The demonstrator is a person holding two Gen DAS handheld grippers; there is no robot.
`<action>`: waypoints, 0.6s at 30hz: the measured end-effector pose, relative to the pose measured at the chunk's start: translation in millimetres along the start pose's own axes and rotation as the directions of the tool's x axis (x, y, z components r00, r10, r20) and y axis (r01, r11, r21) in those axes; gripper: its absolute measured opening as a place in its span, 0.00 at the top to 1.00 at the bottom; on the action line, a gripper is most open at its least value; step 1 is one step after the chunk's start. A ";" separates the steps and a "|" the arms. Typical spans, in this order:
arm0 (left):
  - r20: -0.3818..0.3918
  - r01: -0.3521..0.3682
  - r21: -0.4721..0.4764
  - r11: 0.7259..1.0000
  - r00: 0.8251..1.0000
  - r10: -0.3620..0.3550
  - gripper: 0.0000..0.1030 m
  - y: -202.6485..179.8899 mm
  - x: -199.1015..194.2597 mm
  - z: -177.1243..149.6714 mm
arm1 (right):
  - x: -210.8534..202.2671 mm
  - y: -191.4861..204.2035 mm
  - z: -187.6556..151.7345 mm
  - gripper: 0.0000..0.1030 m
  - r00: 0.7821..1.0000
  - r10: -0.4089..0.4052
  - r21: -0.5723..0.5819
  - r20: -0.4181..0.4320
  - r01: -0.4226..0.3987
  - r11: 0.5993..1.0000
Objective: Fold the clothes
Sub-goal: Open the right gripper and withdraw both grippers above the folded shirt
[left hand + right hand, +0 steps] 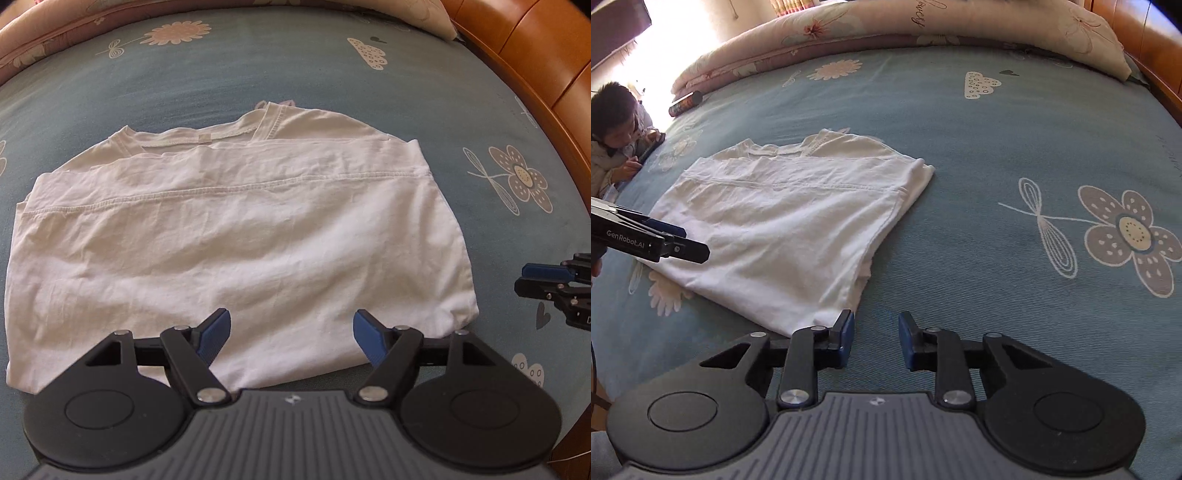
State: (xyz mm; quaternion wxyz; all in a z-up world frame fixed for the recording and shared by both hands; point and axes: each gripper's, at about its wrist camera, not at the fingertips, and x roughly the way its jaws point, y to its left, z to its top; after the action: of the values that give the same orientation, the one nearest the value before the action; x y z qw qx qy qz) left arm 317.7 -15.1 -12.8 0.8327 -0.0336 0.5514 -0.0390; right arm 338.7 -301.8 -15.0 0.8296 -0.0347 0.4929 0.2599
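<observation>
A white T-shirt (236, 236) lies folded flat on the blue flowered bedsheet (258, 74), collar at the far side, hem folded up across the body. My left gripper (291, 336) is open and empty, hovering over the shirt's near edge. My right gripper (876, 339) is open and empty over bare sheet, just right of the shirt's (790, 229) near right corner. The right gripper shows at the right edge of the left wrist view (546, 284), apart from the shirt. The left gripper (683, 247) shows at the left of the right wrist view, over the shirt's left part.
A rolled floral quilt (886, 29) lies along the far side of the bed. A wooden headboard (535, 48) runs along the right. A child (617, 136) leans on the bed's left edge. A dark tube (685, 103) lies by the quilt.
</observation>
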 end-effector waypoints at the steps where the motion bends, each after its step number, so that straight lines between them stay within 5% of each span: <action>1: 0.002 0.002 0.024 1.000 1.000 -0.002 0.29 1.9 1.2 -2.6 | 1.4 4.1 5.0 0.73 1.000 -0.009 0.007 -0.012 0.009 1.000; 5: -0.032 0.029 0.147 0.989 0.999 -0.025 0.28 16.8 0.2 -9.2 | 8.3 49.6 41.3 0.73 1.000 -0.005 -0.011 -0.016 0.004 1.000; 12: 0.036 0.048 0.303 0.952 0.997 -0.062 0.27 70.4 -18.8 -31.8 | 43.9 134.3 101.9 0.73 0.998 0.041 -0.037 -0.037 -0.042 0.998; 14: 0.042 0.030 0.267 0.963 0.998 -0.043 0.26 96.7 -14.2 -39.4 | 55.8 151.0 112.6 0.73 0.998 0.046 -0.041 -0.046 -0.048 0.998; 18: 0.033 0.004 0.015 1.000 0.999 -0.004 0.26 170.4 -4.5 -60.3 | 74.3 176.9 121.0 0.72 0.996 0.063 -0.058 -0.061 -0.067 0.996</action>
State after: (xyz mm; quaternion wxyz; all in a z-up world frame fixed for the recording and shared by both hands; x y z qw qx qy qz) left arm 265.2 154.0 -49.1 0.8418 -0.0291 0.5372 -0.0441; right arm 381.3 -81.8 20.0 0.8045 -0.0511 0.5100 0.3002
